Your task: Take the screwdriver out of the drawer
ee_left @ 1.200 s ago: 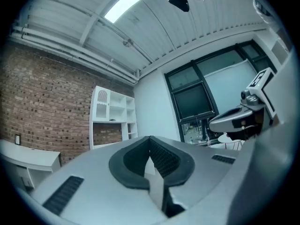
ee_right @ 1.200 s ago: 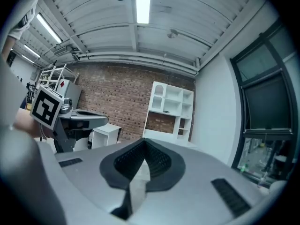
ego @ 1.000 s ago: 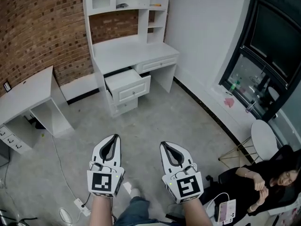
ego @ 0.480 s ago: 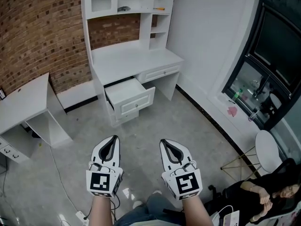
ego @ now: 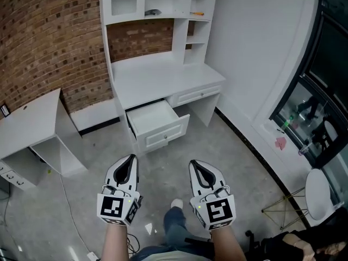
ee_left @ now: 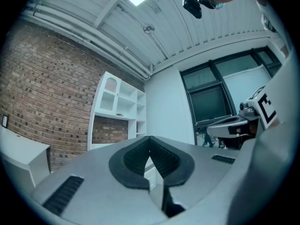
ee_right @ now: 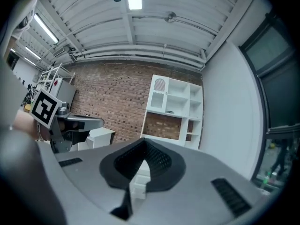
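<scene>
Two grippers are held side by side, both pointing away from the person. Left gripper: jaws closed tip to tip, nothing between them. Right gripper: jaws likewise pressed together, empty.

Just behind the claws and between them, the person's shoe stands on the grey floor.

Ahead of both claws and well apart from them stands a white desk with one drawer pulled out. The drawer sits roughly between the lines of the two claws. Its inside shows only as white, and the screwdriver cannot be made out in it from here.

Beyond the drawer, on the upper shelf of the hutch, lie a grey item and a slim orange item, both too small to identify.

Off to the left of the left claw, a second white table stands against the brick wall. Off to the right of the right claw is a dark window.
</scene>
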Available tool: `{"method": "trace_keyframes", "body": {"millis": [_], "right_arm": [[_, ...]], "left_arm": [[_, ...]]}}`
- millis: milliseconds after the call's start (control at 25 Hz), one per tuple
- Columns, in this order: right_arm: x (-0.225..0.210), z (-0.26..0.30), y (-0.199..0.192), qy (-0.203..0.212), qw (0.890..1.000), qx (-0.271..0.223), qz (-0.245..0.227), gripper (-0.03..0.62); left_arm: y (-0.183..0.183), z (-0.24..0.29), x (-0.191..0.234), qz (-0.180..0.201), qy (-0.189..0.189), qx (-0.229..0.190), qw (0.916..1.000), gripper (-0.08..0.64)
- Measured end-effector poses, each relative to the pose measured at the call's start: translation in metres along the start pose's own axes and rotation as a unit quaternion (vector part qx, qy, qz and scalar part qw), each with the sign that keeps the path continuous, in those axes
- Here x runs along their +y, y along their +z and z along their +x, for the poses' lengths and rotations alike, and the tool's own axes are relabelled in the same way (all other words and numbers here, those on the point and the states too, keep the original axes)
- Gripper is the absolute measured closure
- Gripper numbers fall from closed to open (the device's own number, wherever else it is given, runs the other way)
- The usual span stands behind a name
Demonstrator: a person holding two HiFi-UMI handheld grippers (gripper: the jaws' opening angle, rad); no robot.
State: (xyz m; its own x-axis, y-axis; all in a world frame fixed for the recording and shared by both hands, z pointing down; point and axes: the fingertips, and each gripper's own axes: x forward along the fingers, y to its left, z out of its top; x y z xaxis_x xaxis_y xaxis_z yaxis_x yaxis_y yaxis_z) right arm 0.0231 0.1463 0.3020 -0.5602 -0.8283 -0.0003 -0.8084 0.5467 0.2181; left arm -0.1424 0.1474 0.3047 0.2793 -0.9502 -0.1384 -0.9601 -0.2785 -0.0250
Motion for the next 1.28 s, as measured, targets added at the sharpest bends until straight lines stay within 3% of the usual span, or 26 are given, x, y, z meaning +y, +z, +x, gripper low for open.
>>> {"method": "trace_keyframes", "body": {"millis": [320, 480, 640, 880, 1000, 1080, 1160, 1280], "right_arm": [[-0.086, 0.125, -0.023, 0.015, 1.0, 0.007, 0.019, 0.581], [-0.13, 0.184, -0.03, 0.022, 0.999, 0.014, 0.02, 0.581], [-0.168, 0.238, -0.043, 0.03, 0.999, 0.029, 0.022, 0.581], [-0.191, 0.294, -0.064, 0.045, 0.997, 0.051, 0.03, 0.581], [-0.191, 0.32, -0.08, 0.054, 0.995, 0.069, 0.037, 0.581], [-0.189, 0.337, -0.091, 0.061, 0.994, 0.087, 0.04, 0.581], [-0.191, 0.356, -0.104, 0.06, 0.992, 0.104, 0.047, 0.581], [-0.2, 0.386, -0.123, 0.051, 0.989, 0.124, 0.06, 0.581]], "left_arm": [[-0.033, 0.139, 0.046, 0.013, 0.023, 0.049, 0.9984, 0.547], [-0.04, 0.209, 0.065, -0.003, 0.016, 0.047, 0.9988, 0.546], [-0.055, 0.27, 0.086, 0.009, 0.023, 0.058, 0.998, 0.547], [-0.087, 0.32, 0.115, 0.011, 0.032, 0.1, 0.9944, 0.546], [-0.106, 0.341, 0.13, 0.01, 0.017, 0.128, 0.9916, 0.539], [-0.122, 0.356, 0.14, 0.004, -0.002, 0.154, 0.9881, 0.444], [-0.141, 0.371, 0.149, -0.004, -0.017, 0.18, 0.9835, 0.304], [-0.17, 0.393, 0.16, -0.009, -0.042, 0.212, 0.9763, 0.273]]}}
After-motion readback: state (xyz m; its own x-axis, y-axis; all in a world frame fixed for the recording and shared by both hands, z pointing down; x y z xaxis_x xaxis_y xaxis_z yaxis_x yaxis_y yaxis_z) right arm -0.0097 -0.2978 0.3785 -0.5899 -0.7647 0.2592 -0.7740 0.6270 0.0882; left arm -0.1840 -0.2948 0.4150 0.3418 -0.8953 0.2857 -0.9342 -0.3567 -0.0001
